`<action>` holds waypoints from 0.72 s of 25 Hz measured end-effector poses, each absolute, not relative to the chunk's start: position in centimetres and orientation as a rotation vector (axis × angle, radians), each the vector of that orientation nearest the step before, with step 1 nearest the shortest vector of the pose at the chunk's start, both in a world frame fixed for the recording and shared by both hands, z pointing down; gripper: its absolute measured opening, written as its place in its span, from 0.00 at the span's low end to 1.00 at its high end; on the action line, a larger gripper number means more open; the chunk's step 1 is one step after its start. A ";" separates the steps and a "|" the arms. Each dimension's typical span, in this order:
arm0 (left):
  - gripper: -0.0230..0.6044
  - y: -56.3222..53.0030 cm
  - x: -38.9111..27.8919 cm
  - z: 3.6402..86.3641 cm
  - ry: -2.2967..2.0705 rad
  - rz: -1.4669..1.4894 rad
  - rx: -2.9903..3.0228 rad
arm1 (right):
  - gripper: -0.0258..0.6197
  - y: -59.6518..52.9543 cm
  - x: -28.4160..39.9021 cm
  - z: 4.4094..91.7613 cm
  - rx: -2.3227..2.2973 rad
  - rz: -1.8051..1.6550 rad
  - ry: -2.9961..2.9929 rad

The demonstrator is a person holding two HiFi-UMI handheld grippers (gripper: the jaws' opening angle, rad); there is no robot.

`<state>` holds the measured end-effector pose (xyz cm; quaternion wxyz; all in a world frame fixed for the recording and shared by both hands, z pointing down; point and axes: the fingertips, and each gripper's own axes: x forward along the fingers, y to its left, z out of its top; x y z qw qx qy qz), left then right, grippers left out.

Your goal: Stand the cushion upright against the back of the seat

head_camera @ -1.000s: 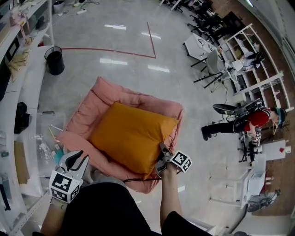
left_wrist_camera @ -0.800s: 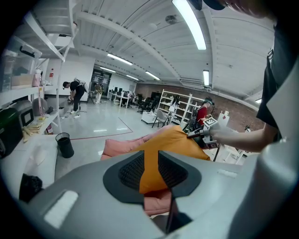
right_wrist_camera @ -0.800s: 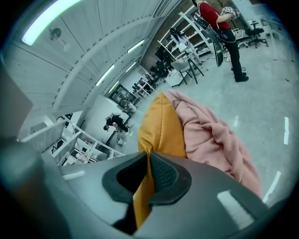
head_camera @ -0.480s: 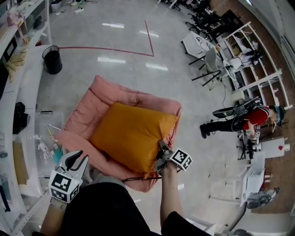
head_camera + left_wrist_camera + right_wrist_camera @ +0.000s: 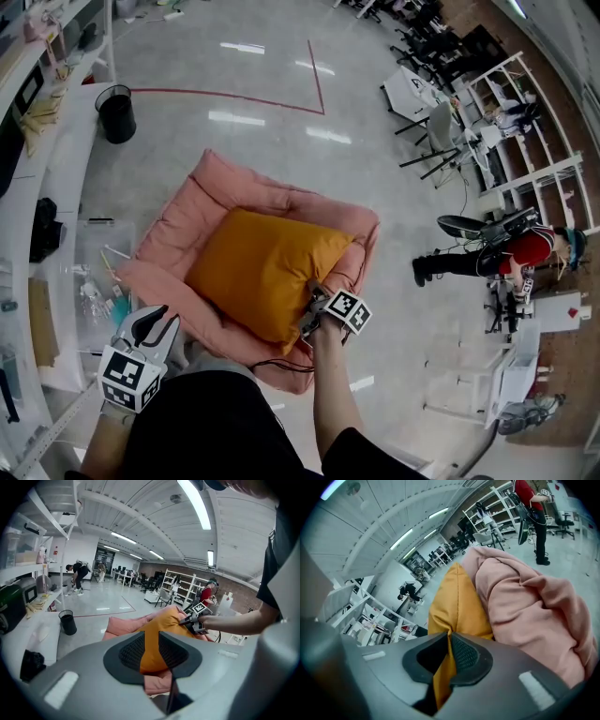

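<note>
open floor [image 5: 281, 155] beyond pink seat [image 5: 234, 185], room to pass; white bench [image 5: 66, 187] crowds seat's left side; black bin [image 5: 116, 114] well apart.

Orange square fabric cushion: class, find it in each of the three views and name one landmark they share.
Head view: orange square fabric cushion at the picture's centre.
Left gripper view: cushion at centre, beyond the open jaws.
Right gripper view: cushion centre-left, its corner pinched in the jaws.
Shared landmark: the pink padded fabric seat holding it.
</note>
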<state>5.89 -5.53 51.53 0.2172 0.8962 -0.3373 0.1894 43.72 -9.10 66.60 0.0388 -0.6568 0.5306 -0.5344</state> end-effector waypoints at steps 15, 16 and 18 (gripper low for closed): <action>0.21 -5.2 3.0 51.5 -0.976 0.519 2.461 | 0.29 -8.1 44.6 65.6 -2.109 -1.544 1.720; 0.21 -5.2 2.7 51.4 -0.978 0.513 2.463 | 0.29 -8.0 44.5 65.0 -2.126 -1.522 1.739; 0.21 -4.9 2.0 51.2 -0.982 0.502 2.468 | 0.29 -7.8 44.3 63.5 -2.161 -1.467 1.781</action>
